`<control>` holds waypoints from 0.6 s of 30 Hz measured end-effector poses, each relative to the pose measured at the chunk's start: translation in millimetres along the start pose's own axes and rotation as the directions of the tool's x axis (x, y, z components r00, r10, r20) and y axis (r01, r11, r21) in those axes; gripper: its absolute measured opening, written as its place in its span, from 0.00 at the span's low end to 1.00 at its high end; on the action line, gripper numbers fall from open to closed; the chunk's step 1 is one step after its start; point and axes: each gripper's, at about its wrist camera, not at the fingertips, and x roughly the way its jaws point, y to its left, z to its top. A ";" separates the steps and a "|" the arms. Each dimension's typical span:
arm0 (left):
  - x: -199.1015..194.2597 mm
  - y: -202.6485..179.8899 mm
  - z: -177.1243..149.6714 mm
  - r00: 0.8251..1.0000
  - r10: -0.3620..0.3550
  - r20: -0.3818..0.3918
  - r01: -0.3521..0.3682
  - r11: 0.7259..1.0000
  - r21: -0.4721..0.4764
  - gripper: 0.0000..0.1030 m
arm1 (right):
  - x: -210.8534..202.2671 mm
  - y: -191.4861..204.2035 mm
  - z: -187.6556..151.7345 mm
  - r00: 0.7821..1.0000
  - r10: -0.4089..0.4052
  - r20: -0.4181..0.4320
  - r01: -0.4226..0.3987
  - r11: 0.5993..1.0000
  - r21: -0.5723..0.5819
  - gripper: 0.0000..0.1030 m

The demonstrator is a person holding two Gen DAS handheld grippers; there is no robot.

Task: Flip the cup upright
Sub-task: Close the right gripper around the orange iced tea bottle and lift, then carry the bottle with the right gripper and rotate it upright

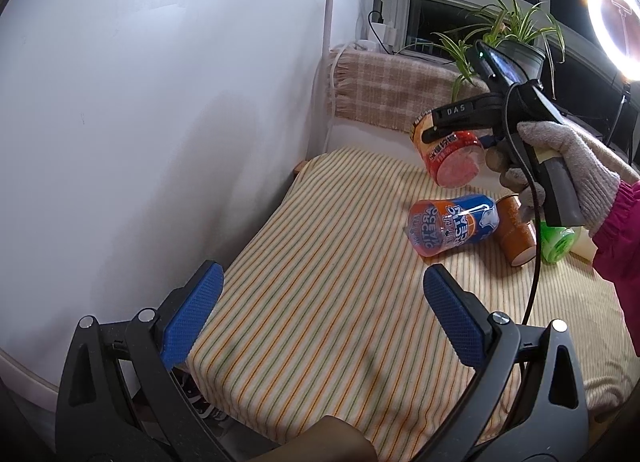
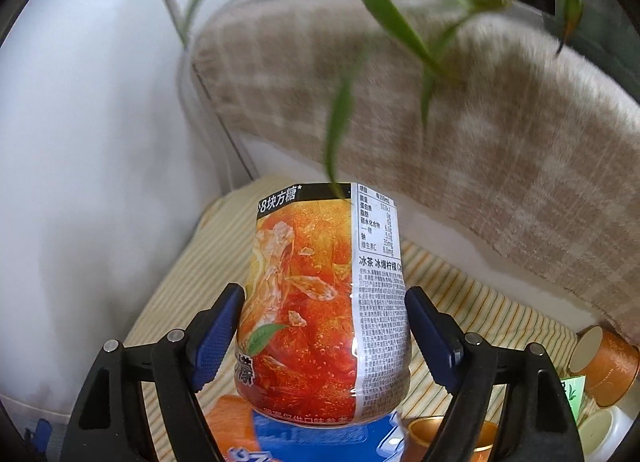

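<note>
My right gripper (image 2: 324, 326) is shut on a red-orange iced-tea cup (image 2: 320, 302) and holds it in the air above the striped tablecloth (image 1: 320, 302), tilted. In the left wrist view the same cup (image 1: 448, 154) hangs with its base toward me, gripped by the right gripper (image 1: 448, 124) in a gloved hand. A blue and orange cup (image 1: 452, 224) lies on its side on the cloth. My left gripper (image 1: 320, 318) is open and empty, low over the near part of the table.
A brown cup (image 1: 516, 236) and a green cup (image 1: 558, 242) lie beside the blue one. A plaid blanket (image 1: 392, 90) covers the ledge behind. A potted plant (image 1: 516, 46) and a ring light (image 1: 616, 30) stand at the back right. A white wall (image 1: 160, 102) is on the left.
</note>
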 end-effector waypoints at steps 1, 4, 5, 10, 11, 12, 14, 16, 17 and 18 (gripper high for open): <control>-1.1 -0.9 0.2 1.000 0.000 0.003 0.000 1.000 0.001 0.99 | -4.5 2.7 -0.2 1.000 0.005 0.014 -0.005 1.000 -0.003 0.81; -4.9 -2.7 0.8 1.000 0.000 0.012 0.000 1.000 0.002 0.99 | -21.8 3.6 -5.5 0.999 0.030 0.038 -0.030 1.000 -0.007 0.81; -6.1 -3.6 1.3 1.000 0.000 0.014 0.000 1.000 0.002 0.99 | -27.0 4.4 -7.1 0.998 0.038 0.046 -0.037 0.999 -0.006 0.81; -10.7 -8.4 3.0 1.000 -0.003 0.024 0.003 1.000 0.008 0.99 | -62.0 1.1 -23.2 0.993 0.081 0.084 -0.080 0.997 -0.015 0.81; -12.1 -9.1 2.9 1.000 -0.006 0.027 0.006 1.000 0.010 0.99 | -69.2 3.3 -27.1 0.992 0.090 0.091 -0.089 0.996 -0.014 0.81; -13.2 -10.6 2.5 1.000 -0.008 0.029 0.008 1.000 0.012 0.99 | -76.5 2.4 -32.3 0.990 0.100 0.097 -0.099 0.995 -0.013 0.81; -15.6 -13.5 1.7 0.999 -0.014 0.032 0.013 1.000 0.016 0.99 | -91.9 2.8 -42.3 0.988 0.110 0.111 -0.110 0.994 -0.006 0.81; -17.4 -18.0 1.7 0.999 -0.024 0.034 0.023 0.999 0.024 0.99 | -103.0 0.5 -48.4 0.985 0.123 0.125 -0.124 0.992 0.005 0.81; -18.1 -20.1 2.1 0.999 -0.027 0.034 0.026 0.999 0.028 0.99 | -108.2 0.2 -55.1 0.983 0.126 0.132 -0.128 0.992 0.012 0.81; -18.7 -23.1 2.5 0.999 -0.032 0.036 0.031 0.999 0.033 0.99 | -118.2 -4.8 -60.8 0.982 0.127 0.138 -0.131 0.991 0.020 0.81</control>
